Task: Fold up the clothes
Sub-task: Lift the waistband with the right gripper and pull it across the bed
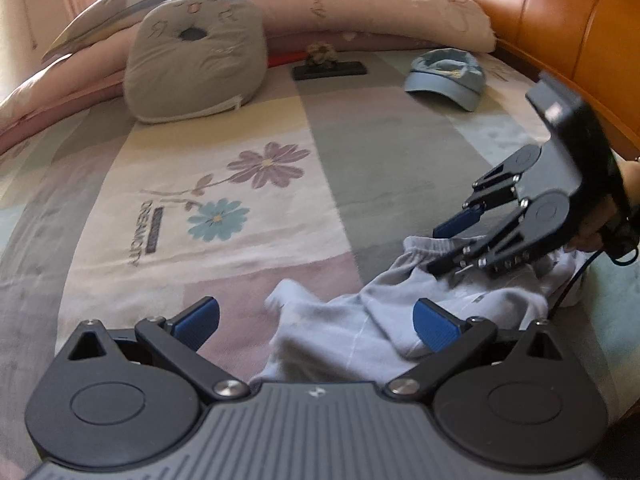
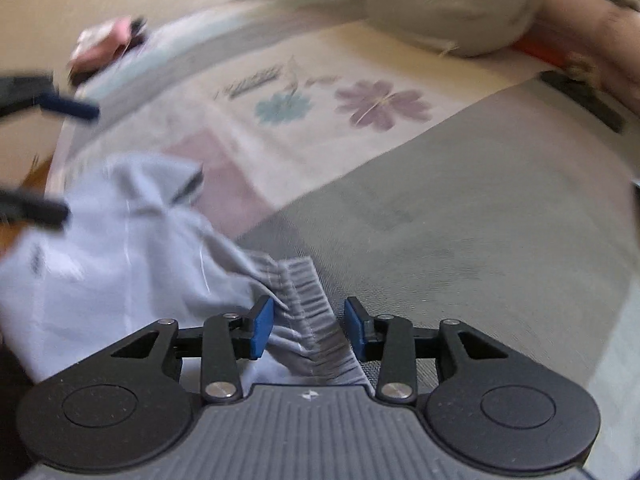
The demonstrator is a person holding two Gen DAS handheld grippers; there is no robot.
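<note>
A crumpled light grey garment [image 1: 360, 332] with a gathered elastic waistband [image 2: 316, 312] lies on the flowered bedspread [image 1: 224, 200]. In the left wrist view my left gripper [image 1: 318, 324] is open wide over the garment's near end, its pads clear of the cloth. It shows blurred at the left edge of the right wrist view [image 2: 68, 160]. My right gripper [image 2: 309, 328] straddles the waistband with its blue pads standing apart; the cloth lies loose between them. From the left wrist view the right gripper [image 1: 444, 246] slants down onto the garment's far right end.
A grey cushion [image 1: 196, 64] and pink pillows [image 1: 380, 12] lie at the head of the bed. A blue cap [image 1: 446, 78] and a flat dark object [image 1: 330, 70] rest beyond the garment. A wooden headboard [image 1: 560, 20] runs along the right. A hand [image 1: 592, 232] holds the right gripper.
</note>
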